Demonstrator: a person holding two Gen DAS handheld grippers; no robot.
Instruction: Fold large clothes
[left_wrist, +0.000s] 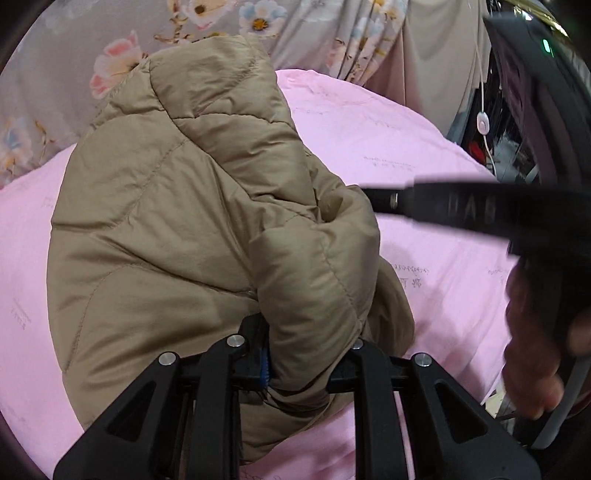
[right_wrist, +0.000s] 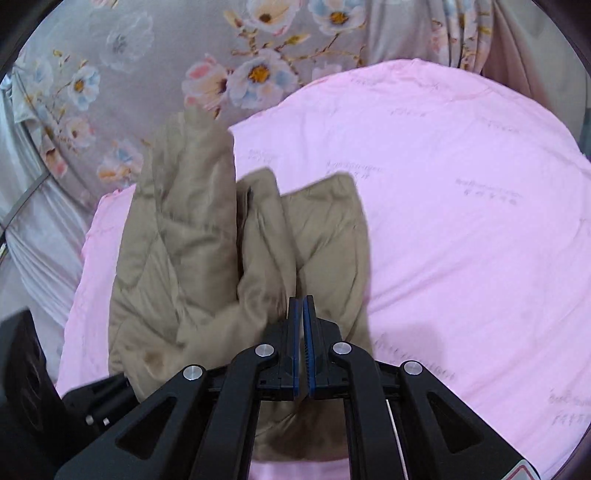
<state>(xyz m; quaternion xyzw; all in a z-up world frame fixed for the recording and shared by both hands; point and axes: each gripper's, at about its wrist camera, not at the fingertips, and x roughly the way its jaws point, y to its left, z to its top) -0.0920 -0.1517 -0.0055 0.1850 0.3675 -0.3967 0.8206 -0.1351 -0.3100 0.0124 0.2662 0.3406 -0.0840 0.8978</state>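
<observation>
A tan quilted puffer jacket (left_wrist: 184, 221) lies bunched on a pink bed sheet (left_wrist: 424, 155). My left gripper (left_wrist: 306, 354) is shut on a thick fold of the jacket, which fills the gap between its fingers and bulges over them. In the right wrist view the jacket (right_wrist: 192, 258) sits left of centre on the sheet (right_wrist: 461, 221). My right gripper (right_wrist: 303, 314) has its blue-padded fingers (right_wrist: 295, 332) pressed almost together over the jacket's near edge; whether cloth is pinched between them is unclear. The right gripper also crosses the left wrist view (left_wrist: 480, 210), held by a hand.
A grey floral curtain (right_wrist: 166, 66) hangs behind the bed. A white cord with a switch (left_wrist: 483, 125) hangs at the right beside dark clutter. The left gripper's body (right_wrist: 29, 369) shows at the lower left of the right wrist view.
</observation>
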